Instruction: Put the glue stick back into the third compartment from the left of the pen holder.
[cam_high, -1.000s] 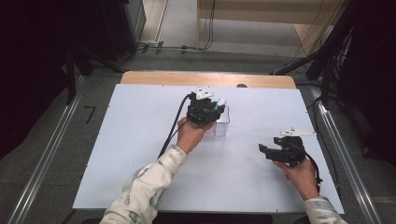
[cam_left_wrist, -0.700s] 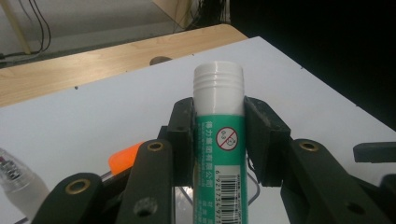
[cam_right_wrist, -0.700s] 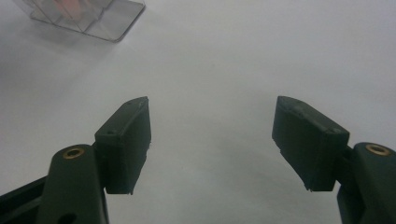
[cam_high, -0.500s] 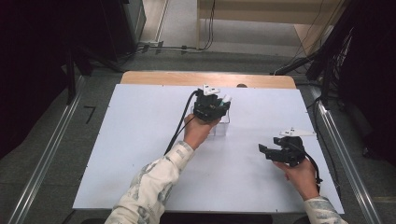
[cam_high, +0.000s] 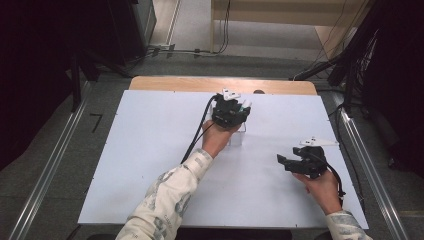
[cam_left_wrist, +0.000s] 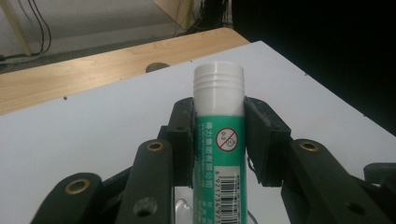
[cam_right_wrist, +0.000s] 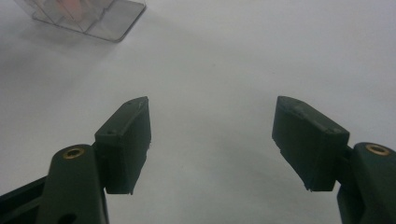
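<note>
Just above the centre of the high view, the left gripper (cam_high: 231, 111) hovers over a clear plastic organizer (cam_high: 237, 137) on the white tabletop (cam_high: 140, 150). Its jaws are closed on a green glue stick (cam_left_wrist: 219, 140) — capped end up, held upright between the pads. Pickup looks done; setting it down remains. At lower right, the right gripper (cam_high: 295, 163) waits with jaws wide apart — empty.

Glue stick (cam_left_wrist: 219, 140): smooth plastic, ribbed white cap, glossy printed green label. Jaws: matt black plastic with brass-coloured rivets. Table (cam_high: 150, 150): matt white sheet; far edge (cam_high: 175, 83) wood. Box (cam_right_wrist: 88, 14): clear, probably glossy plastic.
</note>
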